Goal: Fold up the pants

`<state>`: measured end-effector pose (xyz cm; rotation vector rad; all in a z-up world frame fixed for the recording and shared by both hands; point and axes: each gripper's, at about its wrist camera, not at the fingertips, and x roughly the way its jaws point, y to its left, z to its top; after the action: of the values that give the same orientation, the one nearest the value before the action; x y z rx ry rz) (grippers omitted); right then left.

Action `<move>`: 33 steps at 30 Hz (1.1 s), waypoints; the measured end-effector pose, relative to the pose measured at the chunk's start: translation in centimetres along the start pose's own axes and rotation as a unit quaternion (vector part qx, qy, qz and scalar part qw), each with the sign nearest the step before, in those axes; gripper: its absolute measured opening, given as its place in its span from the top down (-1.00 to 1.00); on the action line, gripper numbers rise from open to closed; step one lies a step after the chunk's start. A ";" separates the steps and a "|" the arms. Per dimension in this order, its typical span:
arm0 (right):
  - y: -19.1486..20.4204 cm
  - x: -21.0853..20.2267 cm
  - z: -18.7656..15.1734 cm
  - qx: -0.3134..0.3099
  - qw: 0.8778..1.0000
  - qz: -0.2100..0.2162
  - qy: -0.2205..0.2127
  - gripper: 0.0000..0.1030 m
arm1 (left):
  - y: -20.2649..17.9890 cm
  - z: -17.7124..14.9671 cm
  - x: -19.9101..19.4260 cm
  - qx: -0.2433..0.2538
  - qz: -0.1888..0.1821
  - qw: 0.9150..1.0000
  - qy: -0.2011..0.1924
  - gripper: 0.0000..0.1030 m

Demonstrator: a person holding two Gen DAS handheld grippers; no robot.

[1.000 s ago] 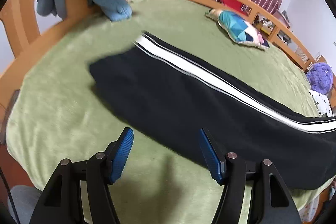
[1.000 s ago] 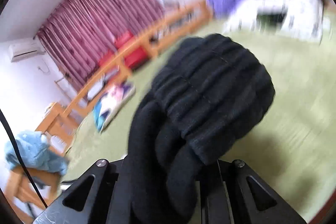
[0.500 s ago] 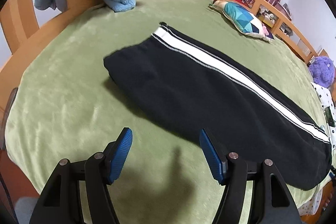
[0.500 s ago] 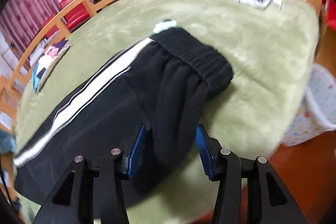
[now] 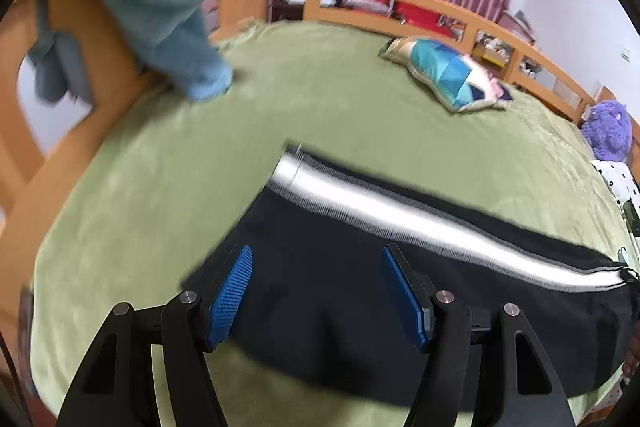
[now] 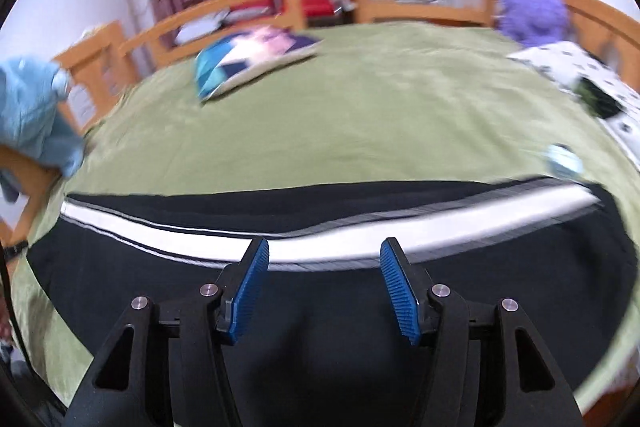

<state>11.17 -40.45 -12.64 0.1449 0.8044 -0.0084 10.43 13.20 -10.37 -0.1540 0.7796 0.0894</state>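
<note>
— Where did the pants [image 6: 328, 311] lie?
— Flat along the near edge of the green bed [image 6: 360, 107], one leg over the other.
— How would they handle?
— Soft, limp, light; best pinched at the cuff or waistband.
— The claws?
— Left claw [image 5: 316, 291] stood apart and empty; right claw [image 6: 324, 285] was opening, nothing clamped.
— Unclear?
— Blur hid the waistband end.

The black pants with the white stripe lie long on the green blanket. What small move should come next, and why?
Probably lower the left gripper onto the end of the black pants with the white side stripe and close on it. The pants lie full length on the green blanket, and both grippers are empty, the right gripper with jaws opening.
</note>
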 end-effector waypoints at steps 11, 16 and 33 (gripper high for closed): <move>7.4 12.8 1.9 -0.106 0.988 0.035 0.109 -0.27 | -2.3 -1.2 3.1 0.058 -0.056 0.997 -0.004 -0.26; 8.4 14.3 1.8 -0.135 0.985 0.023 0.108 -0.36 | -2.7 -1.2 2.6 0.061 -0.077 0.995 -0.008 -0.26; 8.8 8.9 4.2 -0.123 0.990 0.060 0.038 0.92 | -1.1 -1.3 2.1 0.024 -0.100 0.995 -0.001 -0.25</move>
<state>20.90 -31.88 -15.03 -0.0401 0.8645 0.2115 11.15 11.99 -12.63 -0.1853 0.7598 -0.1195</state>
